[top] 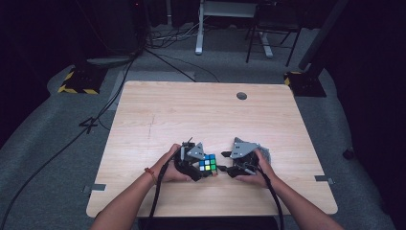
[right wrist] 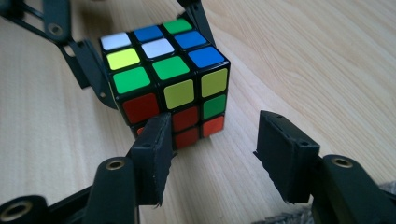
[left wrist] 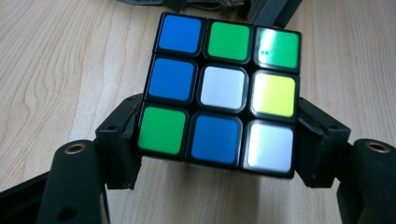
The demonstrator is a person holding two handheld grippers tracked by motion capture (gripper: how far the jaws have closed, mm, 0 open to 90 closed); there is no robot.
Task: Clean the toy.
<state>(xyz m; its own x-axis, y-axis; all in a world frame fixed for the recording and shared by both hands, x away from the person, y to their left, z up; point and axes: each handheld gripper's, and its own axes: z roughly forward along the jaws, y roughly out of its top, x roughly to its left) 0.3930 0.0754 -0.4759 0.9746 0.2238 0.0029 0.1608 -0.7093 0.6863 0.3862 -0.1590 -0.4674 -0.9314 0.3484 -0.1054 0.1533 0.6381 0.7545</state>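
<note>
A scrambled colour cube (top: 208, 165) rests on the wooden table (top: 191, 115) near its front edge. In the left gripper view the cube (left wrist: 224, 93) shows blue, green, white and yellow squares on top, and my left gripper (left wrist: 219, 140) is shut on its two sides. My right gripper (right wrist: 217, 149) stands open just short of the cube (right wrist: 163, 70), its left finger (right wrist: 152, 149) overlapping the red lower corner and the right finger off to the side. In the high view the left gripper (top: 202, 168) and right gripper (top: 224, 168) face each other across the cube.
A grey cloth (top: 265, 154) lies under the right hand. A round cable hole (top: 242, 96) sits at the table's far side. Beyond the table are desk legs (top: 198, 28), cables on the floor and yellow-striped stand bases (top: 76, 81).
</note>
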